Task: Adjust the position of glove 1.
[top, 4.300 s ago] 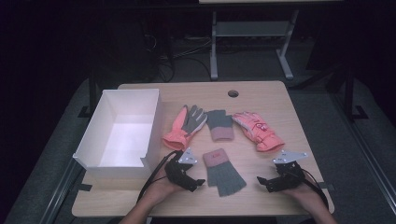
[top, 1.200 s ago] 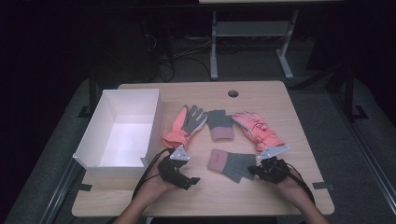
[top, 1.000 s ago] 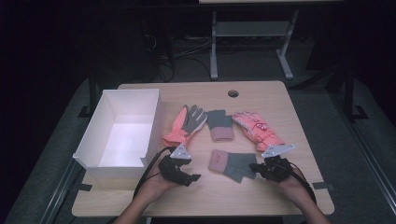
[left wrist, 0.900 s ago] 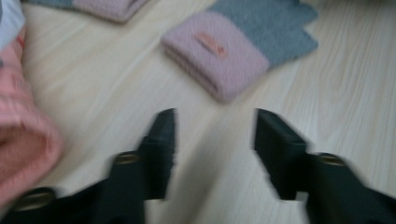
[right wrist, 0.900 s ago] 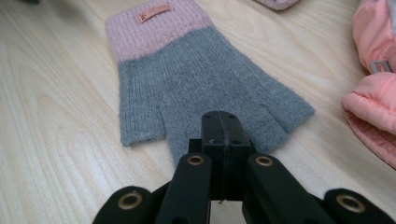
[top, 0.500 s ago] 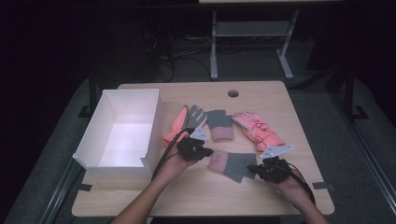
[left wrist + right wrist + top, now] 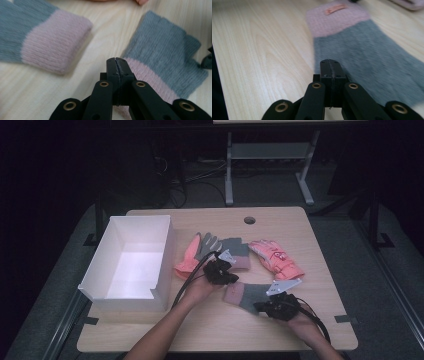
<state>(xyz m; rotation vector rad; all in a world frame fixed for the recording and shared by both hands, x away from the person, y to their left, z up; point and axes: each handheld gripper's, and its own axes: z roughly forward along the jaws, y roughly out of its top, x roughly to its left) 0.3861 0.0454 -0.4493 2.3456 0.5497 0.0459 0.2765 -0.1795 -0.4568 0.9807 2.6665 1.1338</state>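
Fingers on my left gripper and right gripper are pressing together (nothing visibly pinched). The left, having just swung over, is hovering at the knit glove cuff, likely for a grab.

Left gripper now shut, nearer grey-pink glove

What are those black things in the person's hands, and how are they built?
Each hand holds a black gripper: left gripper, right gripper. Each has two flat black jaws on hinged links with brass-ringed pivot holes, seen in both gripper views. A grey three-cornered plate sits on top, and a black cable trails back along the forearm. The forearms are bare, no sleeves.
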